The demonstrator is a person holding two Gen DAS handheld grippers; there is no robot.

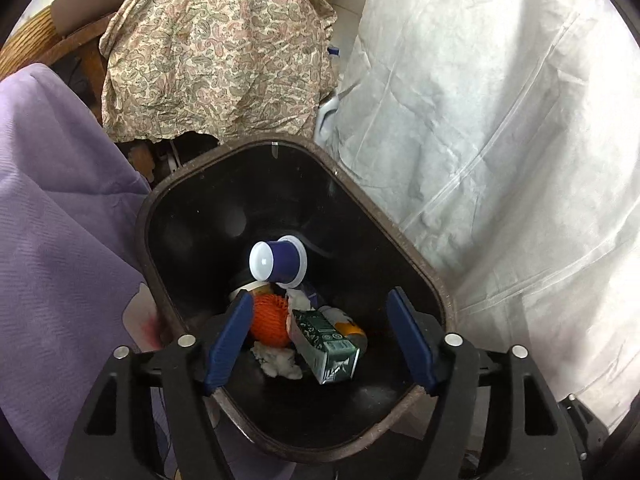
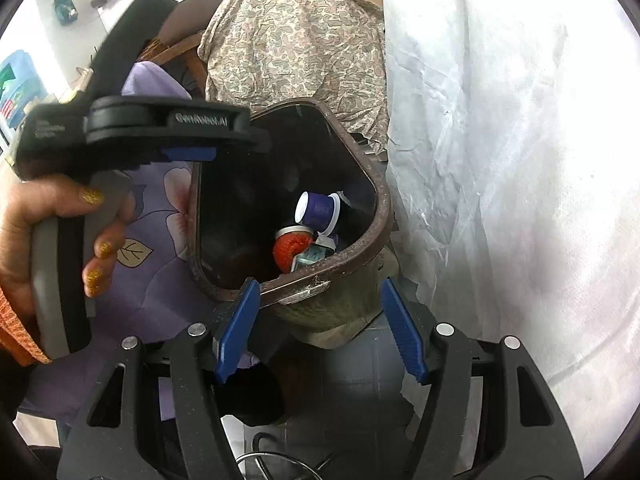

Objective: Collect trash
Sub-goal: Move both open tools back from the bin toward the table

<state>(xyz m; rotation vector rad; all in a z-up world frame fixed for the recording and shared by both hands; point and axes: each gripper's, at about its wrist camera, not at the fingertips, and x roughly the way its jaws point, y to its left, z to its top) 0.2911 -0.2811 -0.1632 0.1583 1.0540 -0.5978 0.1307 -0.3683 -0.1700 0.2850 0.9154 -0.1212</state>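
The left tool [image 1: 320, 340] hangs over the mouth of a brown-rimmed trash bin [image 1: 160, 208], its blue fingers [image 1: 228, 344] spread wide with nothing pinched between them; the bin's dark interior fills the gap. Seen from the left wrist, the bin's floor holds a green carton [image 1: 326, 346] lying on its side just past the fingers, a wad of white tissue [image 1: 278, 362] at about 7 o'clock from it, and an orange mesh ball [image 1: 270, 322] at about 10 o'clock, touching the carton's end. Farther in, a small blue-and-white cup [image 1: 278, 262] lies tipped on its side, above the ball at 12 o'clock; whether it rests on the heap or is in mid-air cannot be told. The right tool [image 2: 320, 328] is likewise spread and empty, its fingers [image 2: 240, 332] standing on either side of the bin's near rim [image 2: 304, 280] without pressing on it. From the right wrist, the same cup [image 2: 318, 210], mesh ball [image 2: 290, 250] and a corner of the carton [image 2: 314, 258] show inside the bin. At 9 o'clock in that view a hand [image 2: 44, 236] with gold-painted nails grips the grey handle of the left tool, whose black body crosses above the bin's far-left rim. A purple cloth [image 1: 60, 220] with a flower print lies to the bin's left, a white sheet [image 1: 500, 140] drapes at 3 o'clock, and a paisley fabric [image 1: 216, 48] hangs beyond the bin at 12 o'clock.
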